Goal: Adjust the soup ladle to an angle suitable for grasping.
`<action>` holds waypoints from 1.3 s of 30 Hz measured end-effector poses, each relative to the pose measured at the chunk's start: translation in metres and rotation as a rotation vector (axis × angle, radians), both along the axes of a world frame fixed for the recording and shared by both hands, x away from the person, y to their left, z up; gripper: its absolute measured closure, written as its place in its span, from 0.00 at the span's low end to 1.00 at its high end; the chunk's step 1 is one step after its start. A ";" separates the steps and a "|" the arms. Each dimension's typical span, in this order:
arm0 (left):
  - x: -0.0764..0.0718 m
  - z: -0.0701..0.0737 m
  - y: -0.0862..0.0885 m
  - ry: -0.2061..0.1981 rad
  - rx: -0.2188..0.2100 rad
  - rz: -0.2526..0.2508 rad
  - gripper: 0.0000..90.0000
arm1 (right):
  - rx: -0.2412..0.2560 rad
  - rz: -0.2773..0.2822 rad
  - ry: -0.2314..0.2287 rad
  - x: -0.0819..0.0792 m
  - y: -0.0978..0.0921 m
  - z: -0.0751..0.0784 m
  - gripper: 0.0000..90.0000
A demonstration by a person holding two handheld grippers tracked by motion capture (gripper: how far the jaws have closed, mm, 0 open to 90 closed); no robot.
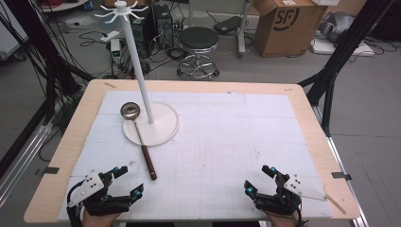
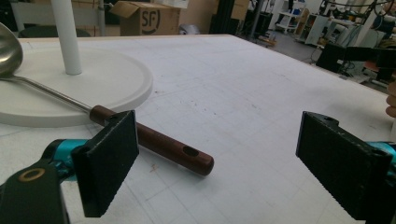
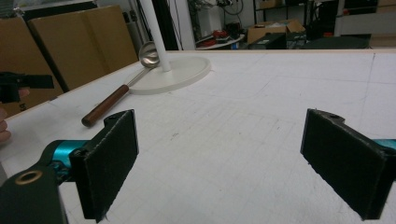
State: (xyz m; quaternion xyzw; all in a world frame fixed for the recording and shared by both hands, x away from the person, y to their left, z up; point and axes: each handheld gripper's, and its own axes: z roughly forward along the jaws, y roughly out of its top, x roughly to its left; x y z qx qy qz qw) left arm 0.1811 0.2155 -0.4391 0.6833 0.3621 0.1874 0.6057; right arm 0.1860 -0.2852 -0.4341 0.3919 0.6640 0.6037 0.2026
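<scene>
Ladle (image 1: pixel 142 142) lies just beyond the wide-open left hand-held gripper (image 1: pixel 128 181), untouched.

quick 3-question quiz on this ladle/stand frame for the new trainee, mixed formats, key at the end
1. True or false: the ladle hangs from a hook at the top of the white stand.
2. Which gripper is nearer the ladle's wooden handle? A) left gripper B) right gripper
3. Fill in: the ladle's bowl rests on the stand's round ____.

Key
1. False: it lies on the table, bowl up on the stand's base.
2. A. Both grippers are open with nothing between their fingers.
3. base
</scene>
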 end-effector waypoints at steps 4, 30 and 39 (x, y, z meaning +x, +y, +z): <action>-0.002 0.000 0.001 0.001 -0.004 -0.005 0.19 | 0.001 0.007 0.001 0.000 0.002 0.000 0.11; 0.038 -0.010 -0.012 0.200 0.260 -0.017 1.00 | -0.019 0.002 -0.025 -0.001 0.004 0.001 0.11; 0.061 -0.013 -0.034 0.292 0.383 -0.091 1.00 | -0.010 -0.001 -0.031 -0.003 0.001 0.002 0.12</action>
